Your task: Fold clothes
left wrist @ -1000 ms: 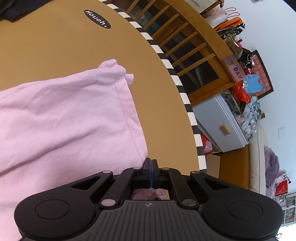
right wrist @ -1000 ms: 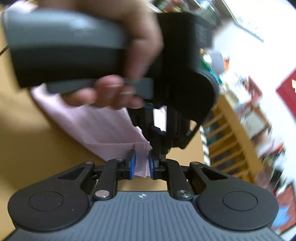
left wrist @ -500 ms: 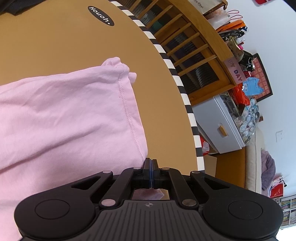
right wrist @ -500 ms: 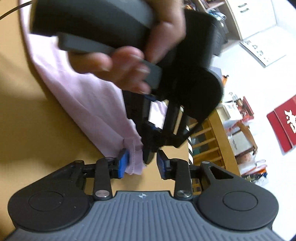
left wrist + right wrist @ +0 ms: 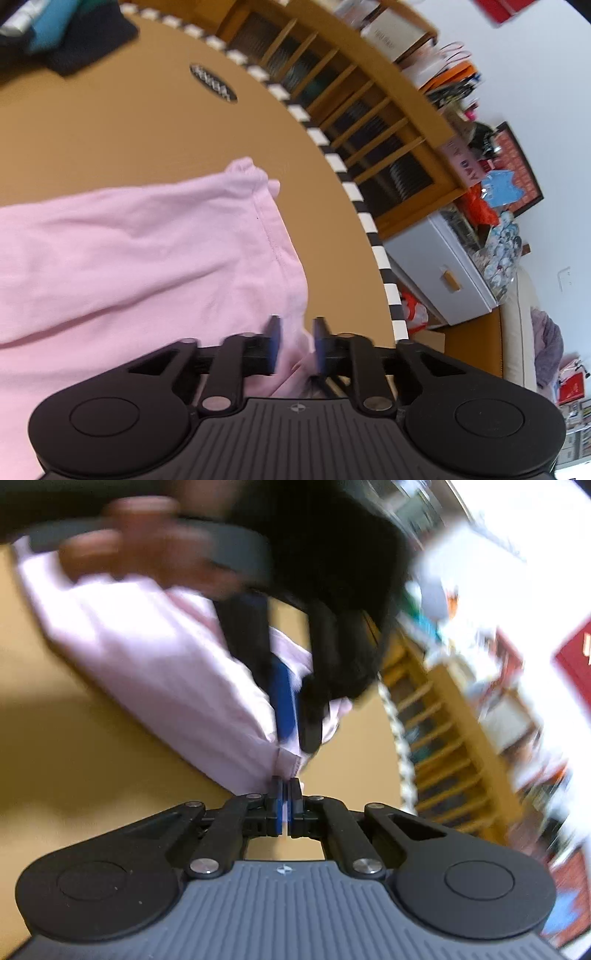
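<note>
Left wrist view, left gripper (image 5: 295,341) jaws just parted, pink garment (image 5: 147,258) between, unpinched.

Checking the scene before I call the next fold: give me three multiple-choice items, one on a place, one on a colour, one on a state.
1. Where is the black oval label?
A. on the table, beyond the garment
B. on the garment
C. on the cabinet door

2. What colour is the garment?
A. blue
B. pink
C. white

3. How do the left gripper jaws stand?
A. clamped shut
B. apart, with cloth between them
C. out of view

Answers:
1 A: the label lies on bare tabletop past the cloth's far edge.
2 B: the cloth is pale pink all over.
3 B: the jaws have just been opening, and the pads stand clear either side of the hem.
</note>
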Tool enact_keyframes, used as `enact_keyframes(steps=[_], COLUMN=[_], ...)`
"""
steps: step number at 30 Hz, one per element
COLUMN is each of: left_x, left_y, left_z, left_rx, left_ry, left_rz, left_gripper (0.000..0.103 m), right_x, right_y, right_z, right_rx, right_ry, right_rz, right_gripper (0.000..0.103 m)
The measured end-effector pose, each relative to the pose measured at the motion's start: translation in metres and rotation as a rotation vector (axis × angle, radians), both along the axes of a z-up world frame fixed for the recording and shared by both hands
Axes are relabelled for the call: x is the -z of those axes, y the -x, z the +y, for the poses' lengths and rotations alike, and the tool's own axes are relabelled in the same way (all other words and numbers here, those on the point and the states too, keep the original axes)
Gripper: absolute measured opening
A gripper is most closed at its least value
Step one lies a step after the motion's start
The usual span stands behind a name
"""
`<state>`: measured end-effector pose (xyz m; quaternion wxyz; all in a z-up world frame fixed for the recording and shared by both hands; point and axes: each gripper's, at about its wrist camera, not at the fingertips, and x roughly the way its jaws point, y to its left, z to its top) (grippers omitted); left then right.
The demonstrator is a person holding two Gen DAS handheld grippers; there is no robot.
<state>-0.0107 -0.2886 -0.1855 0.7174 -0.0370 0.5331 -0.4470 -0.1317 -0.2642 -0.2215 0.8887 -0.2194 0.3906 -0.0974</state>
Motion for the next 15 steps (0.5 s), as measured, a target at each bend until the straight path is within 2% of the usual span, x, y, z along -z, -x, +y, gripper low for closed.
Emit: enact_keyframes(steps=[5,8,12,13,14,15], left_x=[0.0,-0.001,0.001,0.001,0.004,0.008], left_y=[0.014,0.018,0.032,0.036,0.038,0.039], left_z=[0.024,0.035,0.025,0.021,0.02,0.02], left_rx=[0.067,0.12,0.185,0.202,0.217,0.22], left_ry=[-0.012,-0.039,-0.013,-0.018,-0.047,-0.073], left_rz=[-0.065,-0.109,-0.161,-0.181,-0.201,-0.212], left_gripper=[0.027,0.026,0.025,0.02,0.008,0.004], right_x=[-0.027,-0.023,-0.006,-0.003,0.001,0.005], right_y=[-0.01,0.003,0.02,0.021,0.025,0.029], right_z=[-0.072,-0.095,-0.11,-0.114,-0.116,-0.118], right_rx=[0.23,0.357,0.443,0.462,0.484,0.506], right_ry=[-0.531,-0.822,-1.038,-1.092,-1.144,-1.195], right_rz=[-0.015,-0.032,-0.045,-0.05,-0.054,-0.059], right_gripper=[0.002,0.002,0.002,0.002,0.002,0.002])
